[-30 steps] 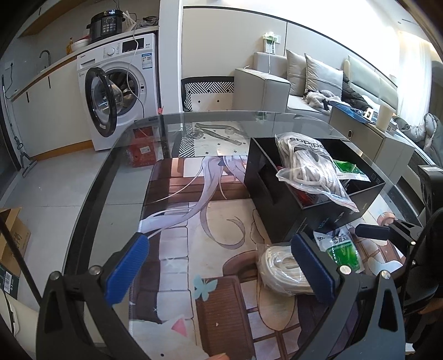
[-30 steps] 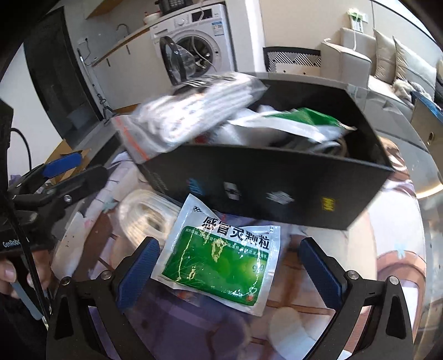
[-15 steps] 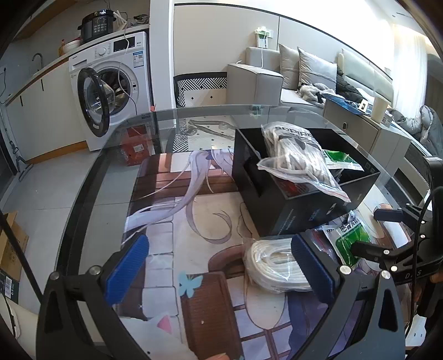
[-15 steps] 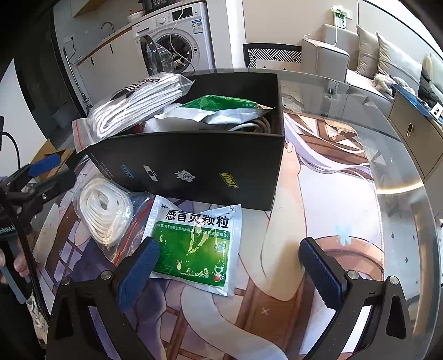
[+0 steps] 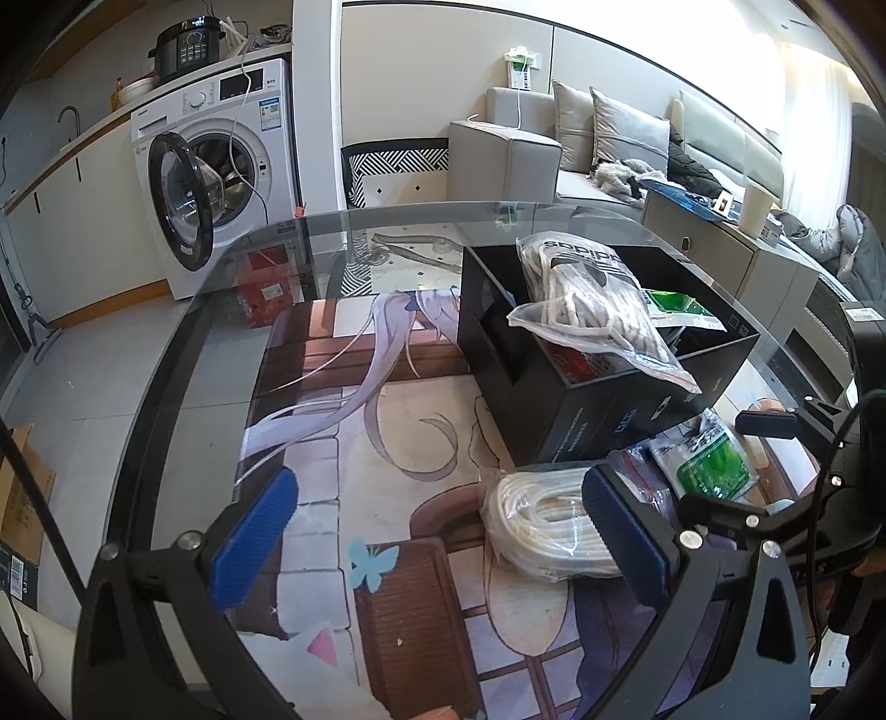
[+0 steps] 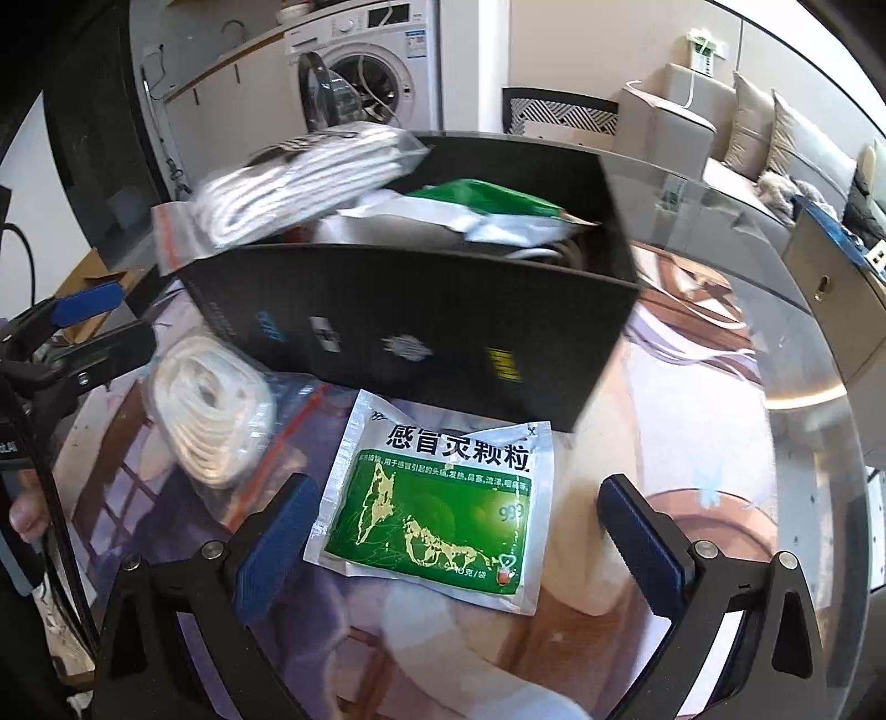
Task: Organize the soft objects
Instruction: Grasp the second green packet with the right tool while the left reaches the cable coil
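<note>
Bright window daylight, glare on glass, fisheye edges, right view blurred.

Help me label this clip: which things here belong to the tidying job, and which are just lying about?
Job: black box; green sachet and bagged white cord on the mat; bagged rope lying across the box; both open grippers, left, right.

Background: washing machine, sofa, rice cooker.

My bench (image 5: 232, 310) was glossy glass; the box (image 6: 421, 338) matt black card, the sachet (image 6: 443, 498) shiny crinkled foil, the rope's bag (image 5: 554, 531) clear plastic.
</note>
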Motion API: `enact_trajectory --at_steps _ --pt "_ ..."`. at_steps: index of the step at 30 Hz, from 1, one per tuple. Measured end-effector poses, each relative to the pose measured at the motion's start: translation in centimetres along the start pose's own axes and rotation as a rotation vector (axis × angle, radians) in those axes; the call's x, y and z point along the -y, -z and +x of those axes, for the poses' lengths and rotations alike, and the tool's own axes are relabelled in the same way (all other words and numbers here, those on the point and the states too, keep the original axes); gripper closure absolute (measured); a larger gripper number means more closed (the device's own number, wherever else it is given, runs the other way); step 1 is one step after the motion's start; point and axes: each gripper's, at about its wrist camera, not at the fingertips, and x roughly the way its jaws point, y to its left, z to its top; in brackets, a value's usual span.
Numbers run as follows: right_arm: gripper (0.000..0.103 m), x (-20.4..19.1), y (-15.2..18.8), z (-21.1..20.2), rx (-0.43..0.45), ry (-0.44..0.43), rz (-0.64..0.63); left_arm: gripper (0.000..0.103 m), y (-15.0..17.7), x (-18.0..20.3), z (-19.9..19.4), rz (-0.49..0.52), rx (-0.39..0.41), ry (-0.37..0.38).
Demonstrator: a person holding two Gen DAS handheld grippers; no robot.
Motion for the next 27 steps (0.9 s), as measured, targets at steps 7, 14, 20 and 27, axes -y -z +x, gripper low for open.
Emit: enact_trajectory --at_steps 7,14,20,27 --pt "0.001 0.4 0.0 0.2 -0.006 0.017 -0.017 0.000 0.2 0.4 0.4 0.010 -0.014 0.012" --pt "0.001 0.3 -0.1 0.3 0.006 0.025 -0.012 0.000 0.3 0.8 0.7 0.018 -0.025 0.018" --pt "0.016 0.4 -0.1 0.0 0.027 -0.013 -0.050 0.000 0.2 1.0 0.4 0.021 -0.020 0.024" --pt "0.041 1.3 1.1 -1.3 0.056 -0.042 -0.040 0.000 0.3 1.1 0.3 0.022 -0.020 0.025"
